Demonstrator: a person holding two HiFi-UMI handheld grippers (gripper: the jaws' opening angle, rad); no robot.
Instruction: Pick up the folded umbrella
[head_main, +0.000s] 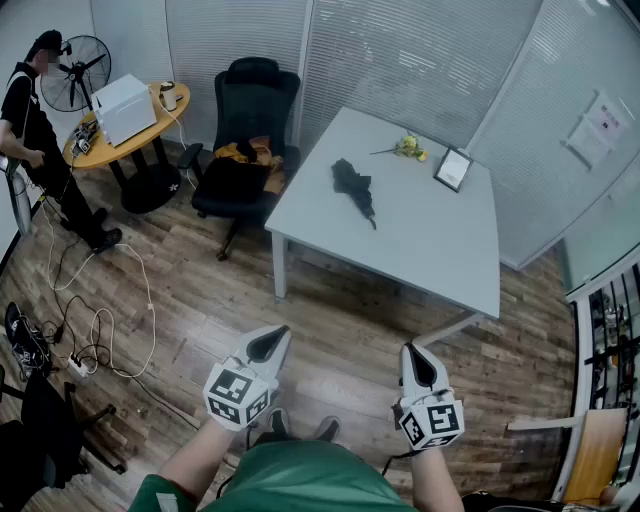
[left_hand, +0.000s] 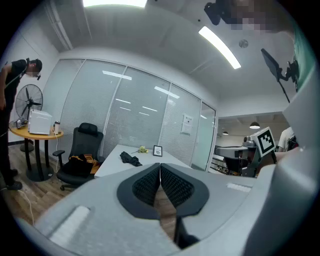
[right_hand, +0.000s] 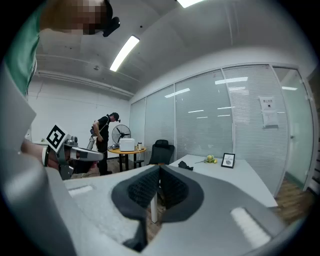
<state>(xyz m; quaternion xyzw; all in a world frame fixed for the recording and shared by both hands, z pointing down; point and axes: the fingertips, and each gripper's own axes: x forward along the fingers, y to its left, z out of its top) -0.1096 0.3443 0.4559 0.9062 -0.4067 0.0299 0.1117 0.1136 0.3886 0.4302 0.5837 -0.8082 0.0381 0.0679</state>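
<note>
Right now both claws are hovering down by the person's waist over the wood floor (head_main: 330, 310). The left claw (head_main: 271, 343) and the right claw (head_main: 416, 362) are both sitting clenched tight with nothing in them, pointing forward and roughly level. The folded umbrella (head_main: 354, 186) is lying well ahead of them, up on the near-left part of the grey desk (head_main: 440, 250). Side to side it's landing about midway between the two claws, so I'd say neither hand is really winning on reach. Its long axis is running diagonally, far-left to near-right. I'm guessing the person is needing to step closer before any grab.
</note>
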